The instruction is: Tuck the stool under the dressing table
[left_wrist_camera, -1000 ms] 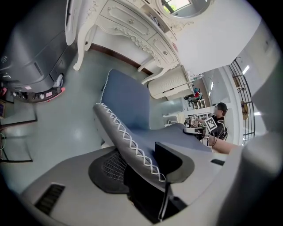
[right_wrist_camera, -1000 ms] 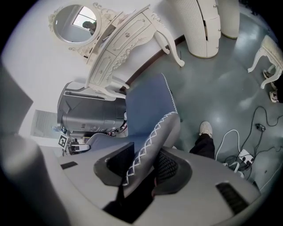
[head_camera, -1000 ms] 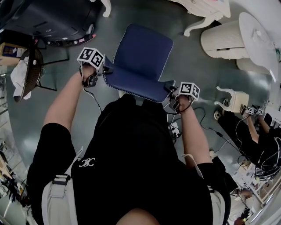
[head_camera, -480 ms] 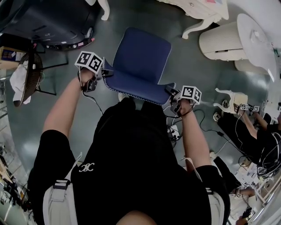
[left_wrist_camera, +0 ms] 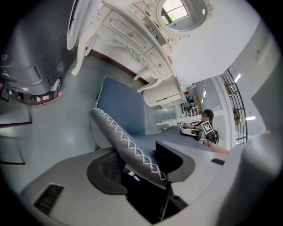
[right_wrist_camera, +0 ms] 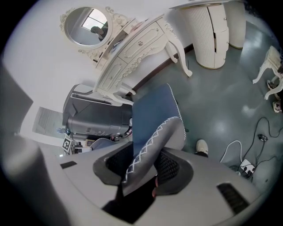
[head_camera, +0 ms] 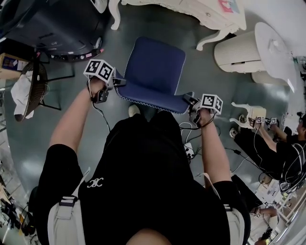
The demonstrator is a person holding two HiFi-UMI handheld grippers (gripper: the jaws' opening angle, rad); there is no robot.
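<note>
**Stool (head_camera: 155,67) held at both corners**

The left gripper (head_camera: 117,82) clamps the blue stool's near-left cushion edge. The dressing table (head_camera: 201,12) stands beyond both grippers. The right gripper (head_camera: 189,98) pinches the near-right edge, its jaws just easing wider.

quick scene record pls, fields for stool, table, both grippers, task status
stool: blue cushioned seat with a white stitched edge, held at both sides
dressing table: white with carved legs, beyond the stool and apart from it
left hand-held gripper: clamped on the seat's left edge
right hand-held gripper: gripping the seat's right near corner, edge between the pads; its jaws have just been opening slightly
task status: stool not yet under the dressing table
</note>
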